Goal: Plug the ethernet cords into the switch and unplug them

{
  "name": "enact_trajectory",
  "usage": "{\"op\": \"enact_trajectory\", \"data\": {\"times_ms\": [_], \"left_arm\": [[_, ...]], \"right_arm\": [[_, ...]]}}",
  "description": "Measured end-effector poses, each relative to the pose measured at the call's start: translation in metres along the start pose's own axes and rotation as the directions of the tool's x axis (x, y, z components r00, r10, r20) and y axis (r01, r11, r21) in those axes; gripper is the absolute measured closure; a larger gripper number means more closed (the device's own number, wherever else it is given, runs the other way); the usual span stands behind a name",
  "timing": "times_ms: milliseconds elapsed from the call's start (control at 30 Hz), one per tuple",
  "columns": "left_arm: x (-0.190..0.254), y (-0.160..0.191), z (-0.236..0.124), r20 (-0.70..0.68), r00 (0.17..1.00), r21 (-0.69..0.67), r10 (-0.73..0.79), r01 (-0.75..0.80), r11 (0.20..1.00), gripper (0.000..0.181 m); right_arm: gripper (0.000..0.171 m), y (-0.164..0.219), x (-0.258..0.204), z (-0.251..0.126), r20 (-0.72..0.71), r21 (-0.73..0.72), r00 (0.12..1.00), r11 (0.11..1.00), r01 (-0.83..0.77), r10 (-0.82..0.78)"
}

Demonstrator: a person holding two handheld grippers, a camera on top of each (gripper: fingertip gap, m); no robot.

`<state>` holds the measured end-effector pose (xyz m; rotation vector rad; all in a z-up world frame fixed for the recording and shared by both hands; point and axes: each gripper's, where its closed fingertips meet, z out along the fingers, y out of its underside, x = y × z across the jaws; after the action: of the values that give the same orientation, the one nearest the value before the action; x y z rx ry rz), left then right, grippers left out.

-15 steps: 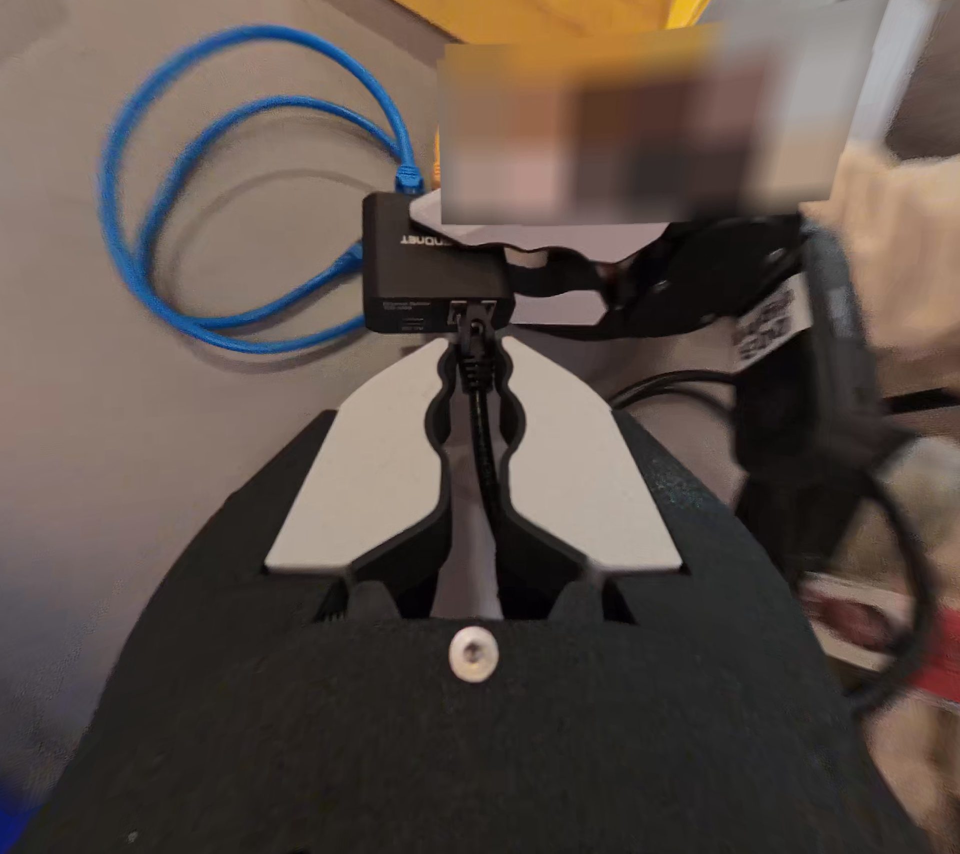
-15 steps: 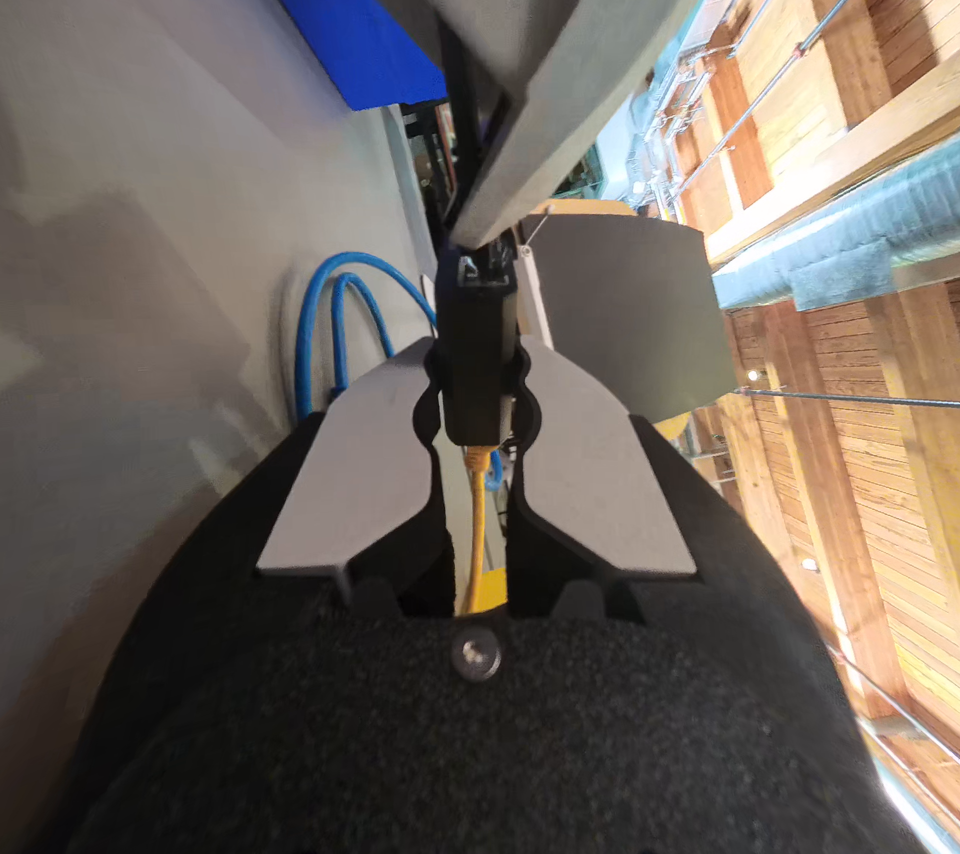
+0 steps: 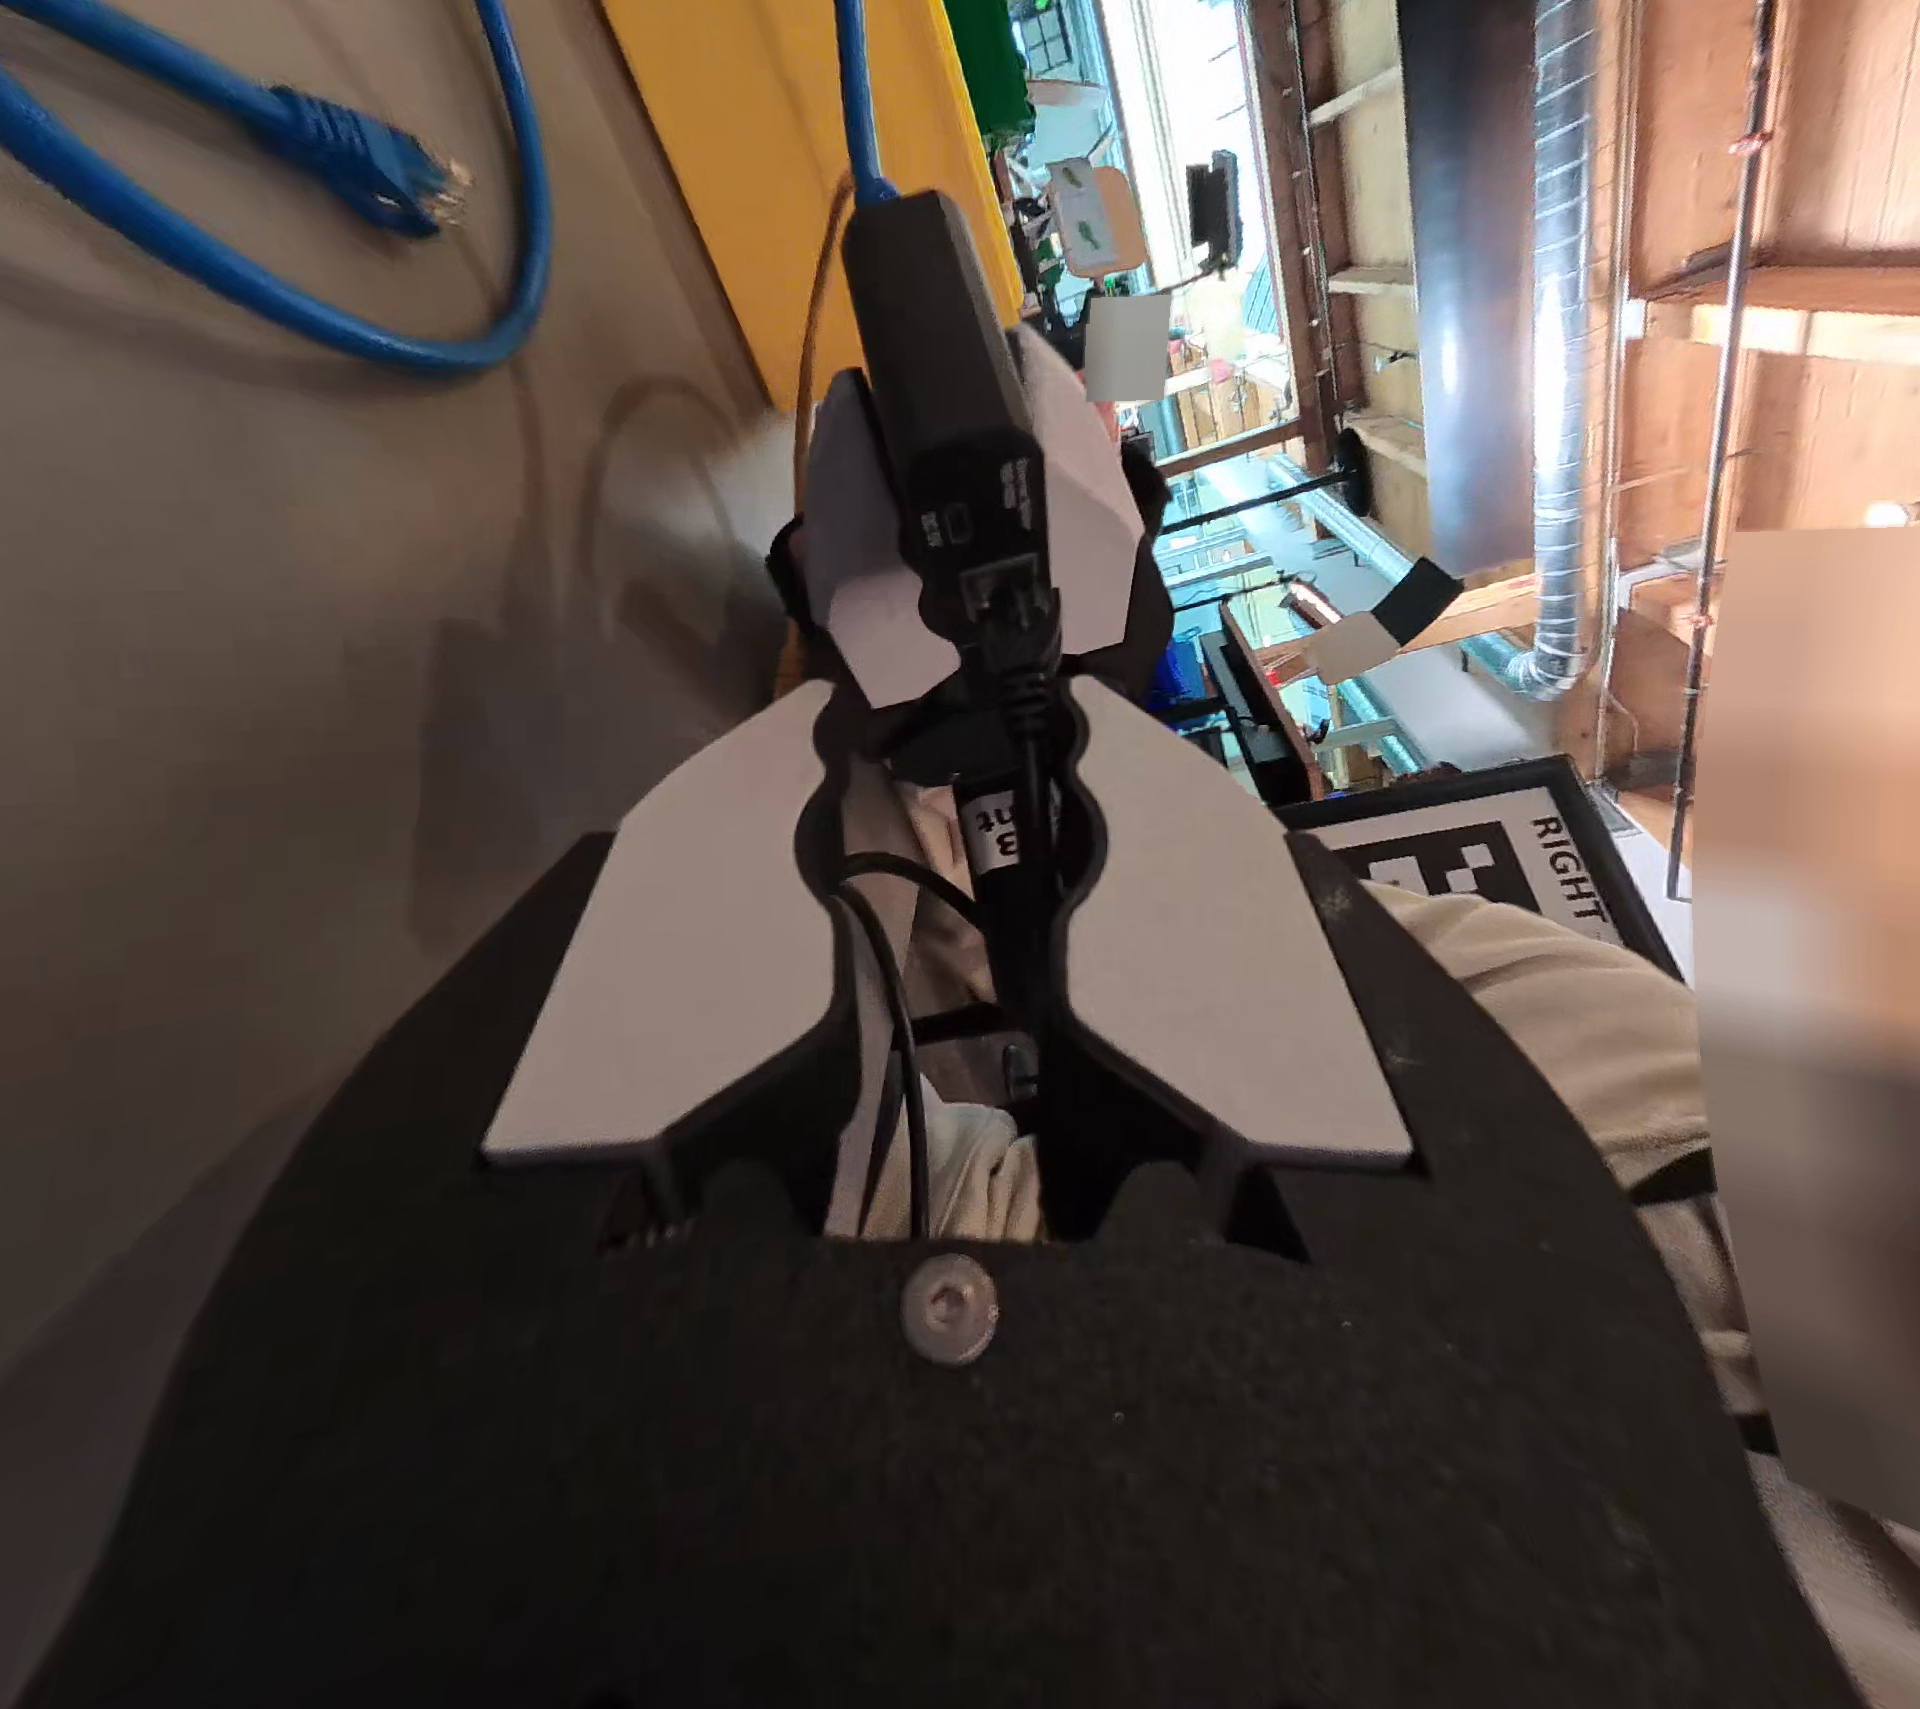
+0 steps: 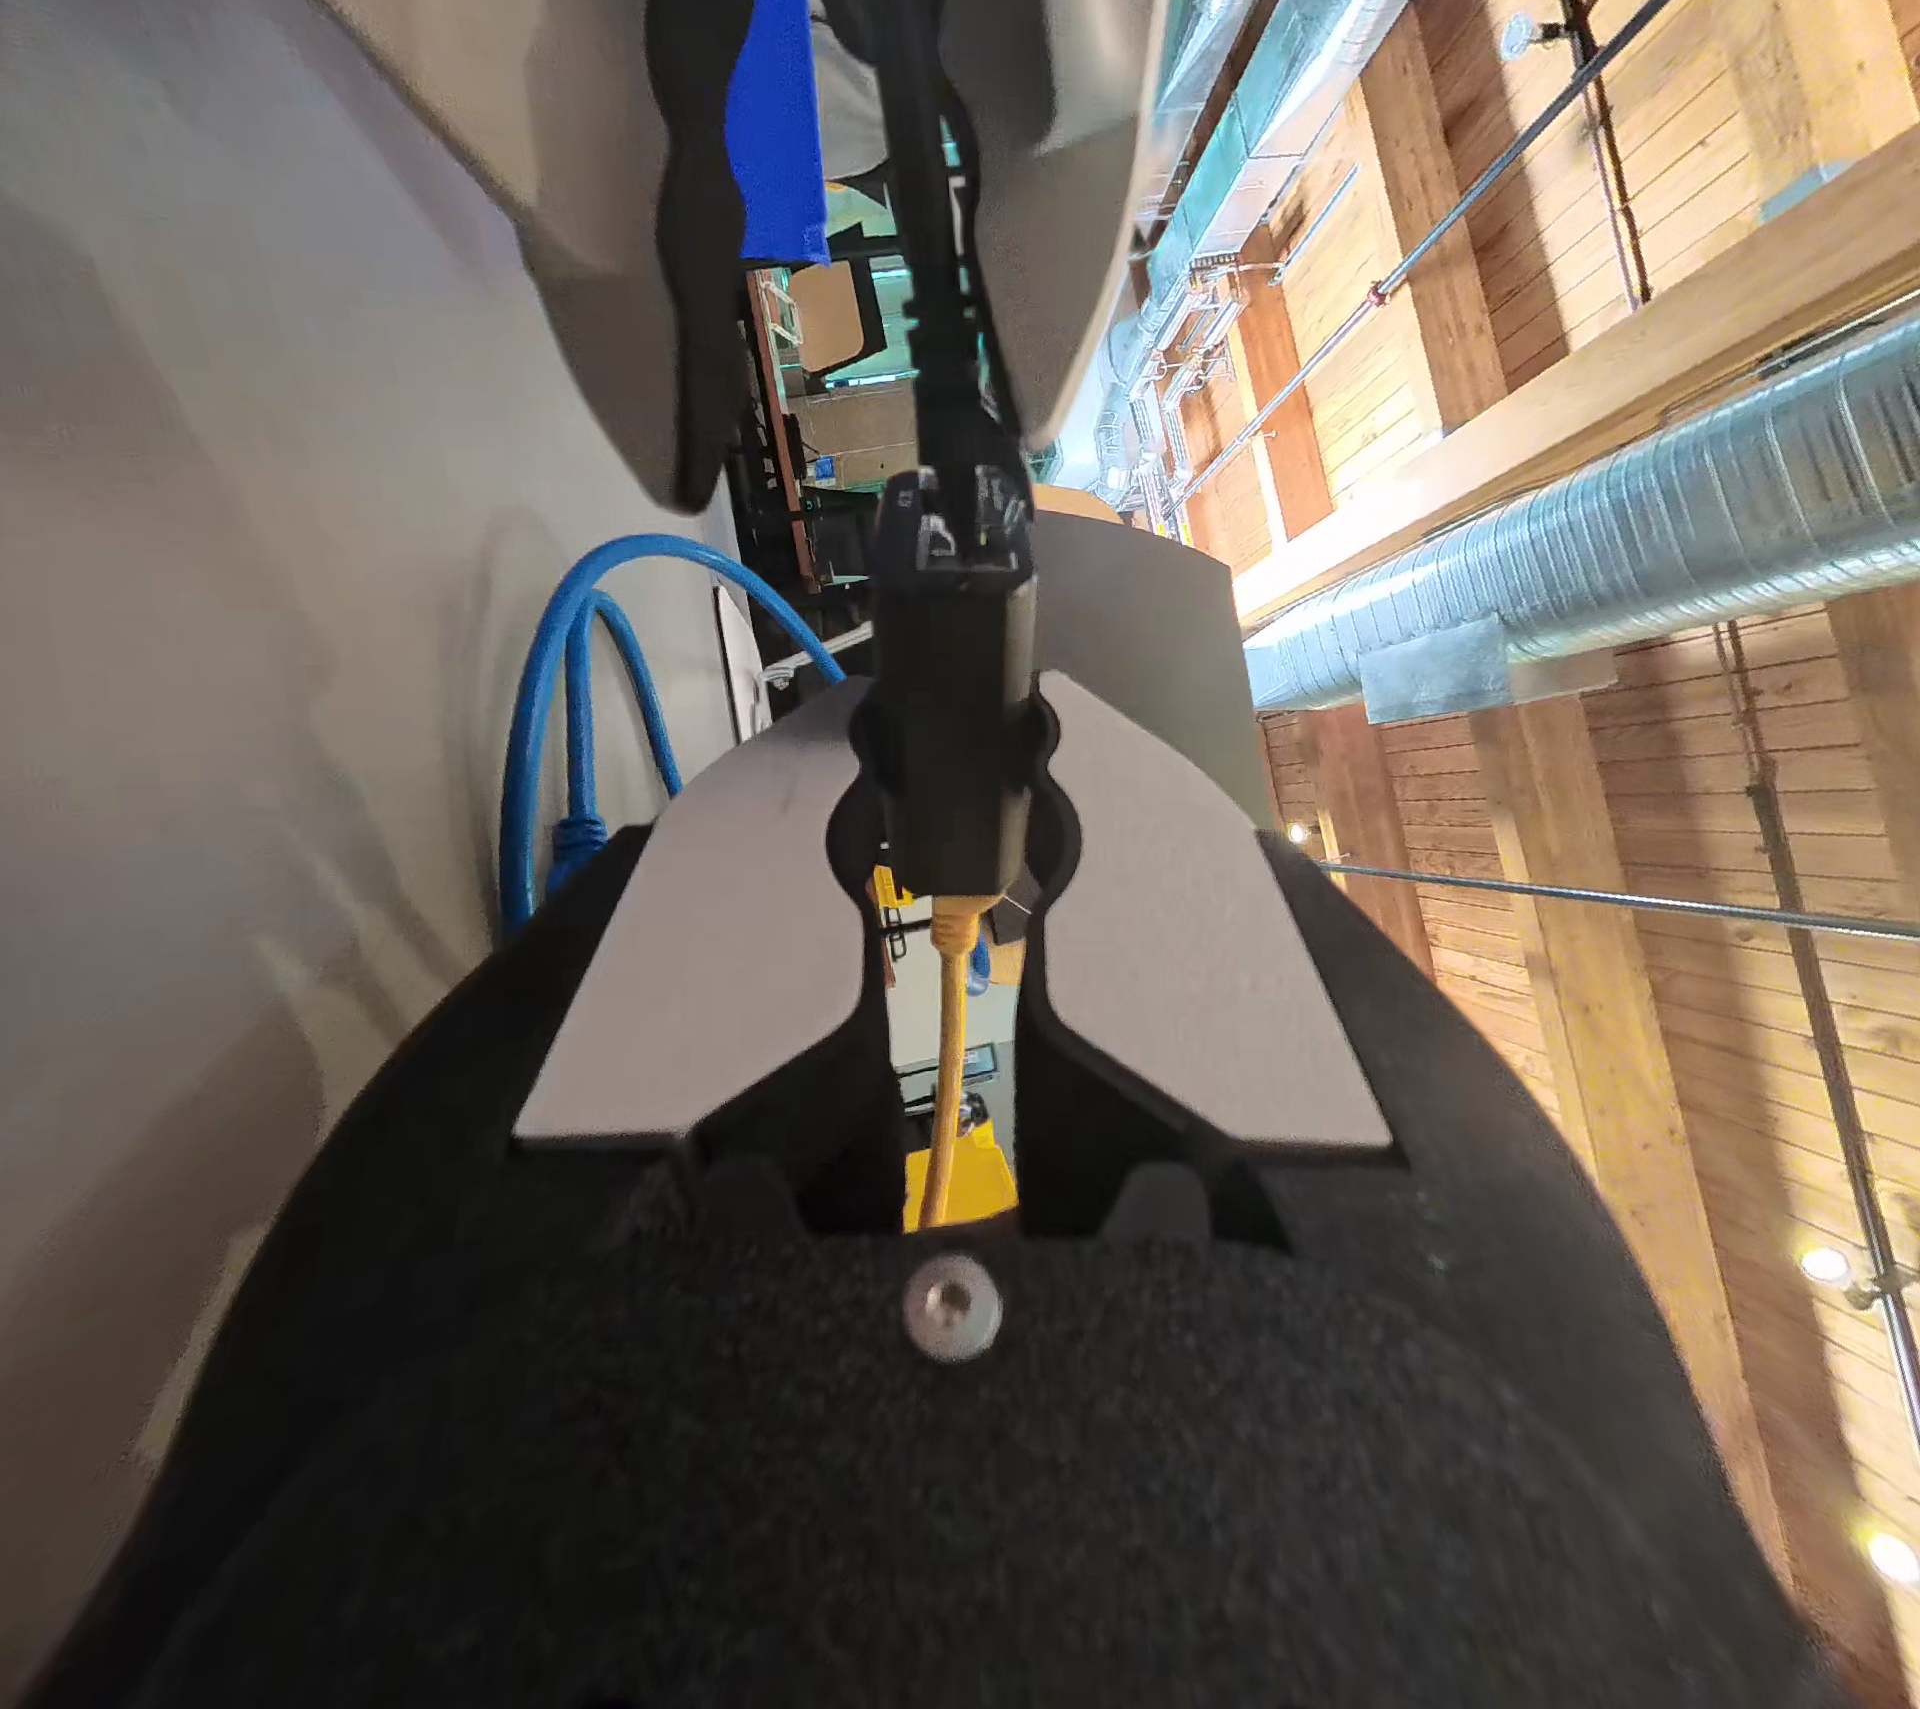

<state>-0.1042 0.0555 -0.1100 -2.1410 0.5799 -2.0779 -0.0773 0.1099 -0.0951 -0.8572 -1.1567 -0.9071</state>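
Switch (image 4: 951, 724) clamped by right gripper (image 4: 951, 745), airborne

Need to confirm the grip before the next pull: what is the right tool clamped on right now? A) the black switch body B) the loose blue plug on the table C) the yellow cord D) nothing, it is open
A: in the right wrist view the right tool is shut on the black switch, with the yellow cord running out of the switch's near end.

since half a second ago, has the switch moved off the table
Yes. The black switch, clamped in the right gripper, has been lifted and tipped on edge, away from the grey table and loose blue cable it lay beside.
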Motion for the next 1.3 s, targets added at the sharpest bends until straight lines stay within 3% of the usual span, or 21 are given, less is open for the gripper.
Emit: {"op": "enact_trajectory", "data": {"times_ms": [167, 267, 667, 1067, 1200, 1300], "left_arm": [[0.002, -0.009, -0.004, 0.029, 1.000, 0.047, 0.011, -0.013, 0.999, 0.149], [0.005, -0.010, -0.005, 0.040, 0.999, 0.045, 0.025, -0.027, 0.999, 0.168], [-0.006, -0.001, 0.001, 0.259, 0.939, -0.096, 0.226, -0.208, 0.973, 0.170], [-0.008, -0.004, 0.000, 0.276, 0.923, -0.111, 0.267, -0.246, 0.963, 0.170], [-0.002, -0.011, -0.002, 0.335, 0.825, -0.151, 0.455, -0.429, 0.890, 0.168], [-0.004, -0.010, -0.005, 0.413, 0.630, -0.281, 0.658, -0.599, 0.750, 0.156]], "right_arm": [[0.147, -0.006, -0.002, -0.002, -0.003, 0.023, 0.999, 0.999, 0.041, -0.041], [0.147, -0.005, -0.004, -0.001, 0.008, 0.016, 0.999, 0.999, 0.048, -0.049], [0.146, -0.001, -0.010, -0.001, 0.040, -0.033, 0.998, 0.998, 0.054, -0.052], [0.147, 0.000, -0.014, 0.000, 0.064, -0.044, 0.998, 0.999, 0.032, -0.029], [0.147, 0.000, -0.012, 0.002, 0.062, -0.050, 0.998, 0.999, 0.000, 0.003], [0.147, 0.004, -0.017, 0.004, 0.090, -0.074, 0.996, 0.997, -0.001, 0.008]]}}
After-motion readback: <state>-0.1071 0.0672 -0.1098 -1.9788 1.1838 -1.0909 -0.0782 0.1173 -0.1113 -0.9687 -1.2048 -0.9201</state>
